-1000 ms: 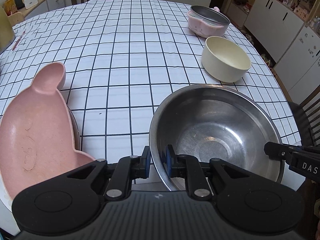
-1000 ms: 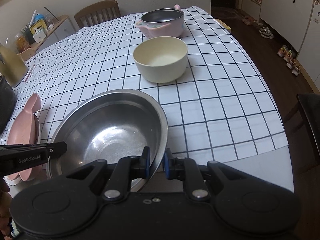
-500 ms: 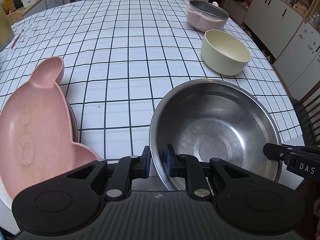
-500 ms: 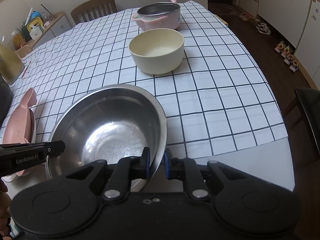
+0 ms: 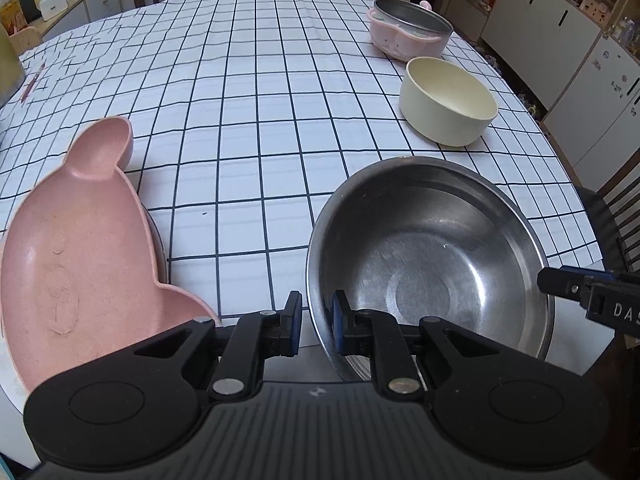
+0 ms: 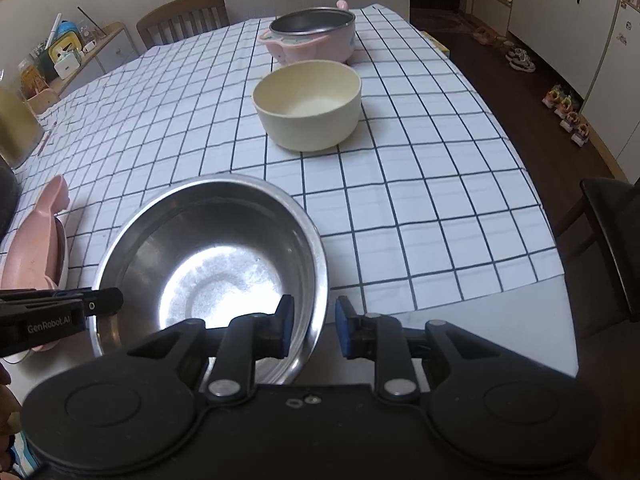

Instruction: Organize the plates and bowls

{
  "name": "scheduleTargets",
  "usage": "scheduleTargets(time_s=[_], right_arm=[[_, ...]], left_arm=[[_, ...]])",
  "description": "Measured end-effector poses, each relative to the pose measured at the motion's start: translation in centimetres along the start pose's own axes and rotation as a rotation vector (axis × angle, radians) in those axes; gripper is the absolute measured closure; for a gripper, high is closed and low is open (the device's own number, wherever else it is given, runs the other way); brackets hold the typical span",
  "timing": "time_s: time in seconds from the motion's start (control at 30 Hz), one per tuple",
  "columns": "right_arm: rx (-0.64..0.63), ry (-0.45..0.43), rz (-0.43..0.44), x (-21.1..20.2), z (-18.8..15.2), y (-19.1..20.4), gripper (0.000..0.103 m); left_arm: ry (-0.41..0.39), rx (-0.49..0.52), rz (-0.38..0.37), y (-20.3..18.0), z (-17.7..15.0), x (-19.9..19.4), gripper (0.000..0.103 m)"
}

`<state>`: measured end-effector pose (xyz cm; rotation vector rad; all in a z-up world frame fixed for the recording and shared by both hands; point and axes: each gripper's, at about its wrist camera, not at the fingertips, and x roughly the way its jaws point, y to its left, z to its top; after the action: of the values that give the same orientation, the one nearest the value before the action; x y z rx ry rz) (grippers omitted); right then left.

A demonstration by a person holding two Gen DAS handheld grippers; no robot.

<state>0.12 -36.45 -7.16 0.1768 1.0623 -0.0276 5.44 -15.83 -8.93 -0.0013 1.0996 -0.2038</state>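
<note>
Steel mixing bowl point(image 5: 432, 276) sits at the near edge of the checked tablecloth point(image 5: 256, 128), seen first from my left wrist. My left gripper point(image 5: 315, 322) straddles the bowl's near-left rim, one pad outside, one inside, clamped on the thin wall. Left of it lies the pink bear-shaped plate point(image 5: 76, 248), stacked on another dish I cannot identify. Further off: cream bowl point(image 5: 448, 106), then the pink pot with steel liner point(image 5: 410, 32) behind it, just beside each other.

From my right wrist: my right gripper point(image 6: 311, 330) is at the same bowl's point(image 6: 212, 264) near-right rim. Its jaws have just been opening; the rim still stands between the pads, but there is a clear gap on the outer side, so I judge this side let go. The tip of the left gripper point(image 6: 94, 306) shows at the opposite rim. Cream bowl point(image 6: 308, 106) and pink pot point(image 6: 312, 36) stand beyond, well apart from the steel bowl.

Handling notes (judgement): steel bowl is stiff, light for its size, polished and likely slippery; a one-sided pinch would let it swing. Best hold is at the rolled rim, both sides opposed. Cream bowl looks thick-walled and straight-sided, so a rim pinch should suit it. The plate is shallow; take its raised edge.
</note>
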Motion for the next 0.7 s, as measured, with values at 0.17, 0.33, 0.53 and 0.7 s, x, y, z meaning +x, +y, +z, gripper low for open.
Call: scheduleTargets(time_s=[0.17, 0.33, 0.53, 0.7], right_arm=[[0.000, -0.021, 0.019, -1.2, 1.0, 0.3, 0.077], [-0.007, -0.042, 0.033, -2.1, 2.4, 0.7, 0.073], [-0.011, -0.075, 0.047, -2.6, 4.5, 1.0, 0.068], [-0.019, -0.098, 0.059, -2.6, 6.6, 1.2, 0.066]], left_arm=[[-0.028, 0.005, 0.005, 0.2, 0.2, -1.5, 0.088], [-0.075, 0.017, -0.001, 0.2, 1.4, -3.1, 0.088], [-0.130, 0.024, 0.004, -0.1, 3.9, -4.2, 0.088], [-0.167, 0.036, 0.010, -0.7, 6.4, -4.6, 0.088]])
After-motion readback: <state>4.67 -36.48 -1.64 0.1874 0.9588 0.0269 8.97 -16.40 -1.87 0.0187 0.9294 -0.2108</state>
